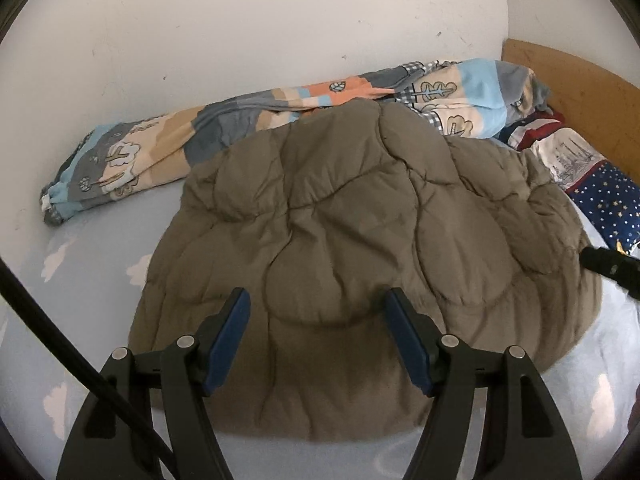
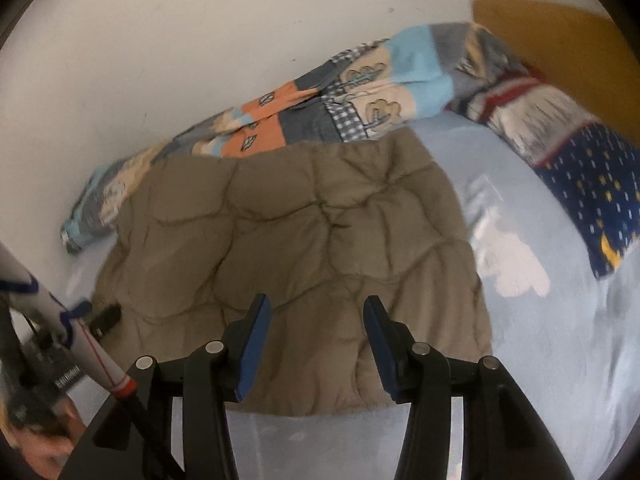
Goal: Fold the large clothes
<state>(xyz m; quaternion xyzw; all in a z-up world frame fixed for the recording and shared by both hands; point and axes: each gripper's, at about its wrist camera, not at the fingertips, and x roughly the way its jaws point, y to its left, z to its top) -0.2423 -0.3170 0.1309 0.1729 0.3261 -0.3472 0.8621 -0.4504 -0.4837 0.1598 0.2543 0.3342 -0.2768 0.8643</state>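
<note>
A large olive-brown quilted jacket lies folded in a puffy heap on the light blue bed sheet. My left gripper is open and empty, its blue pads just above the jacket's near part. In the right wrist view the jacket lies flatter, and my right gripper is open and empty over its near edge. The right gripper's tip shows at the right edge of the left wrist view. The left gripper's tip shows at the jacket's left edge in the right wrist view.
A rolled patchwork duvet lies along the white wall behind the jacket. A navy star-patterned pillow lies at the right by the wooden headboard. The sheet has white cloud prints.
</note>
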